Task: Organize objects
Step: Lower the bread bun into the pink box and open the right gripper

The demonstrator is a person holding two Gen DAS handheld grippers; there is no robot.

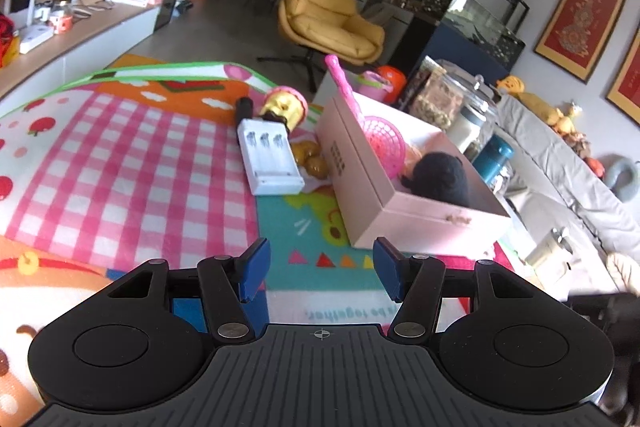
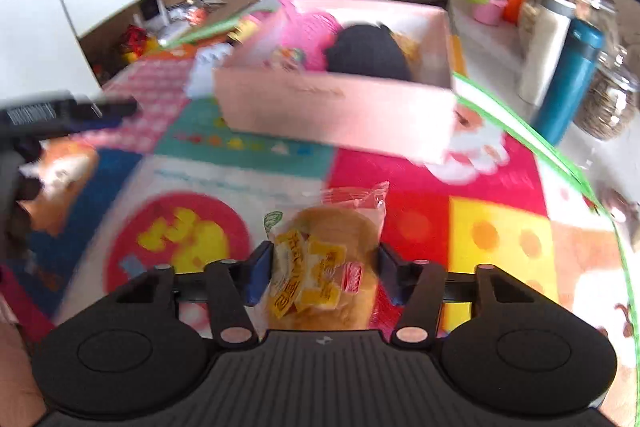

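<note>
On the colourful play mat (image 1: 132, 155), the left gripper (image 1: 320, 269) hovers with its fingers wide and nothing between them. Ahead lie a white charger (image 1: 268, 157) and the pink box (image 1: 404, 211) holding a pink racket (image 1: 380, 139). The right gripper (image 2: 324, 277) has its fingers clamped on a wrapped bread bun (image 2: 324, 259), near the box.

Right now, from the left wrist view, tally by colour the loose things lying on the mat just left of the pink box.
White: 1, the charger
Black: 1, the cylinder
Gold and pink: 1, the doll-like toy
Amber: 1, the lumpy toy
Total: 4
</note>
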